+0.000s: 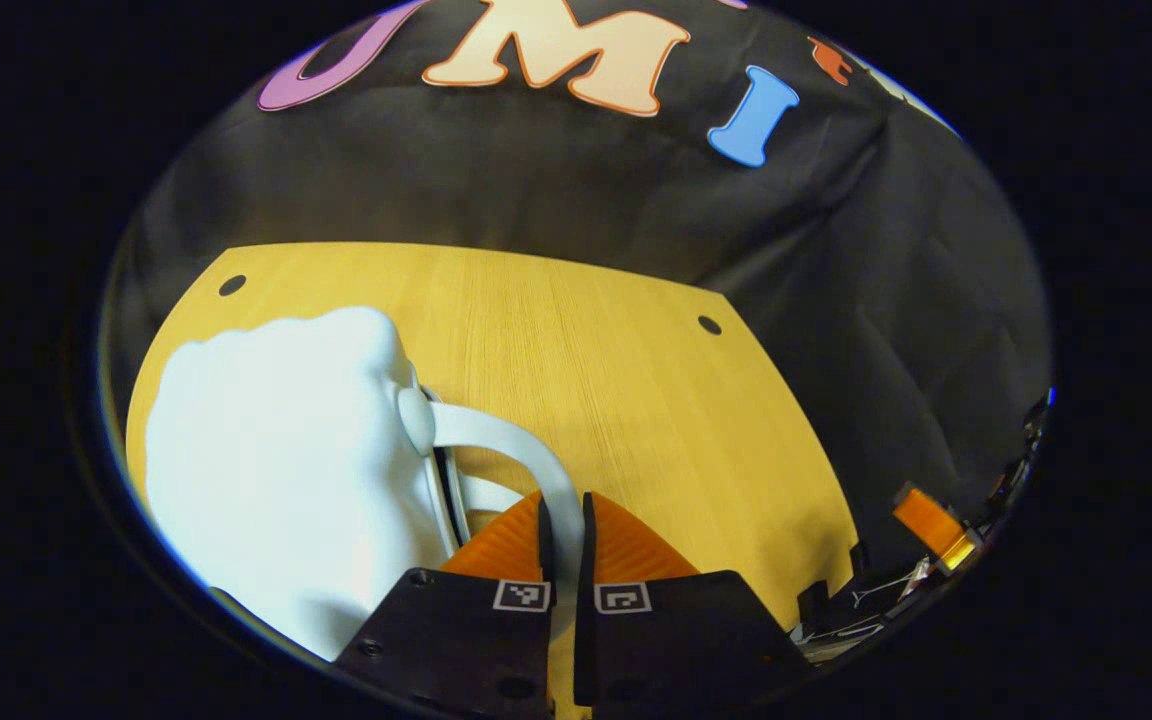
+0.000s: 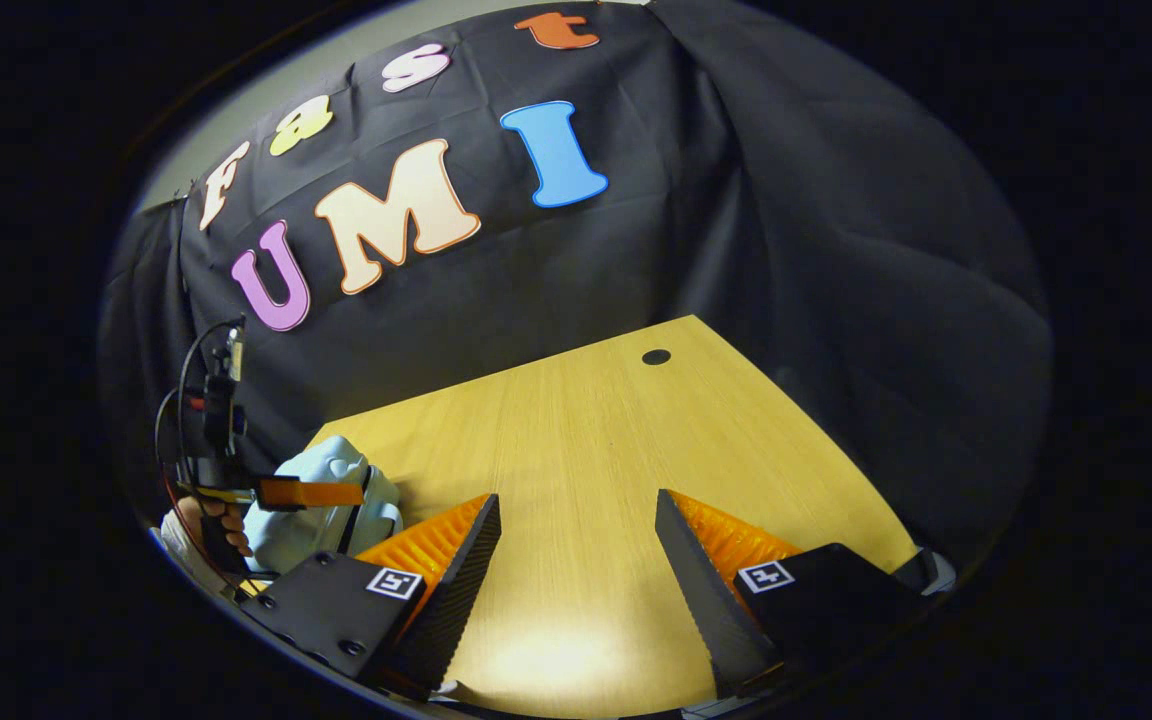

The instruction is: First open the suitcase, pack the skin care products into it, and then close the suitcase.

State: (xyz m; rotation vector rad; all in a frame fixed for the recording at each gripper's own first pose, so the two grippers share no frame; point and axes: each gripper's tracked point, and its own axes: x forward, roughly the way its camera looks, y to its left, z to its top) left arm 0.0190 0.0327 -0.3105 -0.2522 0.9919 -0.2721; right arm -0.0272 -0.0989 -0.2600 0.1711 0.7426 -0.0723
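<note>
In the left gripper view my left gripper (image 1: 566, 530) is clenched on the white handle (image 1: 526, 445) of the suitcase (image 1: 276, 470); both fingers press against the handle's loop, with almost no gap between them. The suitcase is pale blue-white and sits at the desk's (image 1: 616, 370) left side, its top reaching toward the far left corner, where a dark hole (image 1: 232, 285) marks the wood. A second hole (image 1: 709, 325) sits near the far right corner. At the right edge of this view I can make out part of the other gripper's hardware, too cut off to read.

In the right gripper view my right gripper (image 2: 576, 555) is released, its fingers spread wide apart over bare wood near the desk's near edge, touching nothing. Off to the left there I see the suitcase (image 2: 321, 500) by the desk's left edge, with the left gripper (image 2: 311, 493) against it and a hand (image 2: 221, 525) holding that gripper.
</note>
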